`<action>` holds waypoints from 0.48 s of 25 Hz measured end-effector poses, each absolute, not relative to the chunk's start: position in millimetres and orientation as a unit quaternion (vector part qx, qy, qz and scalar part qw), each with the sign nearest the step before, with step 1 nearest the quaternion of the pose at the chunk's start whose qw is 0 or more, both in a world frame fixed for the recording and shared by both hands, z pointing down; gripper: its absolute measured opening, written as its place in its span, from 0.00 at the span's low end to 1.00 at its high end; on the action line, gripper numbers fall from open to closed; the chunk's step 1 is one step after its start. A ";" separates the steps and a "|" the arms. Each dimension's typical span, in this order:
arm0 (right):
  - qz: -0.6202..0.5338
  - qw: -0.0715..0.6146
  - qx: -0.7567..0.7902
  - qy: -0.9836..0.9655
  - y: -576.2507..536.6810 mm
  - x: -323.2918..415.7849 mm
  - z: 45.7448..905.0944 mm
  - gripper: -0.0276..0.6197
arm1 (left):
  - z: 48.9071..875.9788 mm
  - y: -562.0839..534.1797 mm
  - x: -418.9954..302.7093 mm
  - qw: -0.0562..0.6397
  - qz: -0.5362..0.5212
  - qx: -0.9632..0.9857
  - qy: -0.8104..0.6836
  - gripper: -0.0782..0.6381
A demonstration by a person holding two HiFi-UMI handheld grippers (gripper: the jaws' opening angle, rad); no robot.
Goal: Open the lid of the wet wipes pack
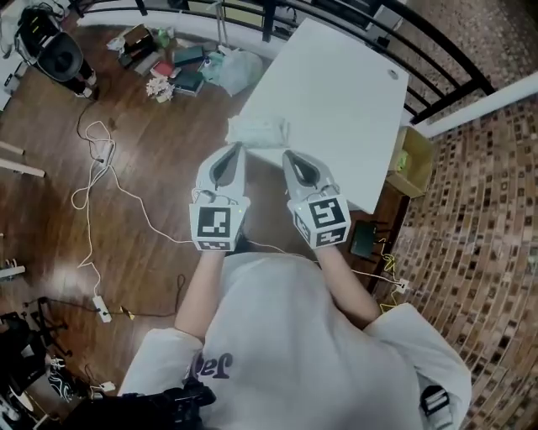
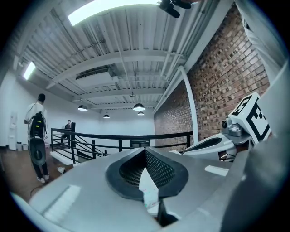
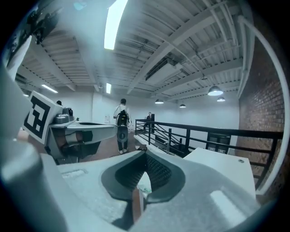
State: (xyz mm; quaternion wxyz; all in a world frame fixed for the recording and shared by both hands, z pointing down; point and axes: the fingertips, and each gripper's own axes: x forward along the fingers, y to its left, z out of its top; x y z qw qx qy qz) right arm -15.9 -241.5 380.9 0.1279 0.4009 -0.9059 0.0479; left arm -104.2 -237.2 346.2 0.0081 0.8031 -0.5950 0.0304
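The wet wipes pack point(image 1: 259, 132), pale and flat, lies at the near left corner of the white table point(image 1: 336, 92). Both grippers hover side by side just short of it, over the wooden floor. My left gripper point(image 1: 236, 149) points at the pack's left part, its jaws together with nothing held. My right gripper point(image 1: 288, 154) points at the pack's right end, also shut and empty. In the left gripper view the closed jaws of the left gripper point(image 2: 145, 149) fill the lower frame, with the right gripper point(image 2: 213, 144) alongside. The right gripper view shows the right gripper point(image 3: 145, 152) shut too.
A black railing point(image 1: 353, 17) runs behind the table. An open cardboard box point(image 1: 412, 159) sits on the floor at the table's right. Cables point(image 1: 101, 168) and a clutter of bags and boxes point(image 1: 168, 67) lie on the floor to the left. A person point(image 3: 121, 124) stands far off.
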 end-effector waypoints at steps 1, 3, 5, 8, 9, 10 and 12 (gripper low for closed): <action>0.048 0.129 0.405 -0.904 -252.9 -29.5 379.8 0.02 | 345.6 -250.0 -119.1 0.013 0.028 0.804 -0.593 0.13; 0.042 0.134 0.409 -0.902 -267.4 -50.9 378.7 0.02 | 345.7 -267.1 -140.8 0.019 0.026 0.809 -0.587 0.13; 0.034 0.140 0.414 -0.899 -280.2 -63.2 379.5 0.02 | 346.9 -282.4 -154.8 0.018 0.026 0.817 -0.576 0.13; 0.043 0.153 0.433 -0.887 -297.9 -67.2 391.4 0.02 | 363.1 -305.3 -173.8 0.037 0.029 0.819 -0.572 0.13; 0.052 0.157 0.441 -0.882 -301.4 -65.1 397.8 0.02 | 371.7 -309.3 -176.4 0.048 0.033 0.820 -0.570 0.13; 0.061 0.160 0.447 -0.878 -305.2 -62.3 404.3 0.02 | 379.6 -312.6 -175.7 0.057 0.037 0.822 -0.565 0.13; 0.072 0.164 0.451 -0.874 -315.6 -57.2 415.7 0.02 | 391.6 -321.4 -169.1 0.069 0.044 0.828 -0.555 0.13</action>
